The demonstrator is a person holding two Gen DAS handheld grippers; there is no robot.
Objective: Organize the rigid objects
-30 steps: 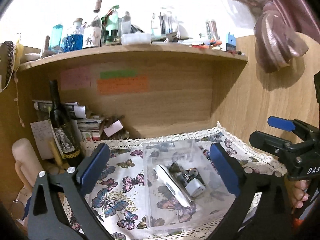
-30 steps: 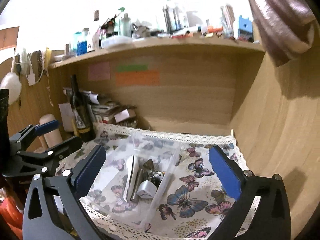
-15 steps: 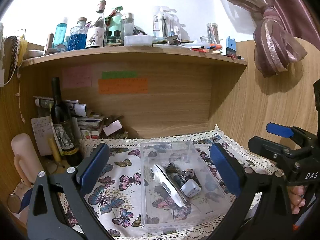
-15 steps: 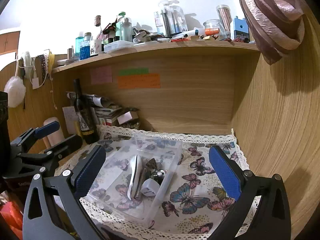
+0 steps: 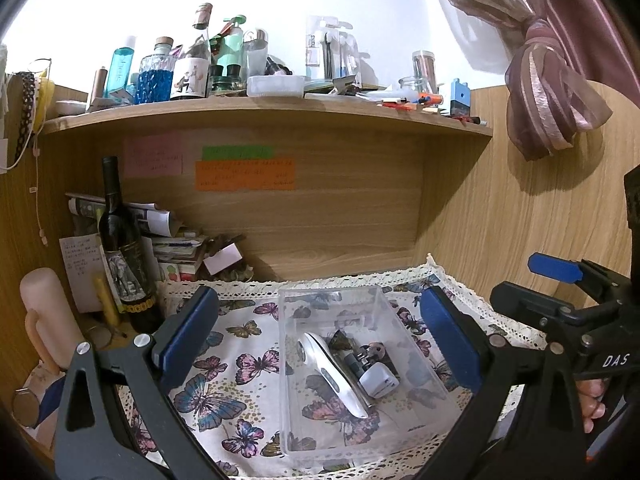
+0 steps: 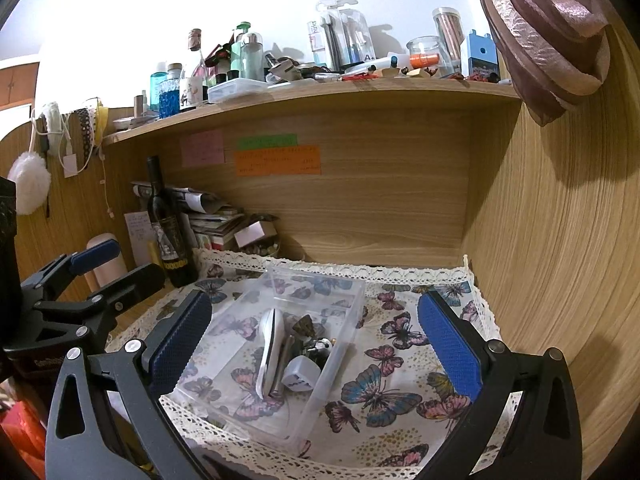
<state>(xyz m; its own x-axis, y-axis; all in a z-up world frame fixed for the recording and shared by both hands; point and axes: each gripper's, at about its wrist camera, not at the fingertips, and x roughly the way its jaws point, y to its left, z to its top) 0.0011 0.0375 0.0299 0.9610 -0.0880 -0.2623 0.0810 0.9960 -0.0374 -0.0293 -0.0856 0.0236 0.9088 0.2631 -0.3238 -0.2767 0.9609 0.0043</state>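
A clear plastic box sits on the butterfly cloth. It holds a long white device, a small white plug-shaped cube and several small dark and metal pieces. My left gripper is open and empty, held back above the box. My right gripper is open and empty, held back above the box's right side. Each gripper shows at the edge of the other's view.
A dark wine bottle stands at the back left beside stacked papers and boxes. A pale pink cylinder stands at far left. The upper shelf is crowded with bottles. Wooden walls close the back and right.
Both grippers have drawn back and up a little, so the box sits lower and smaller in both views. Both stay open. The box contents have not moved.
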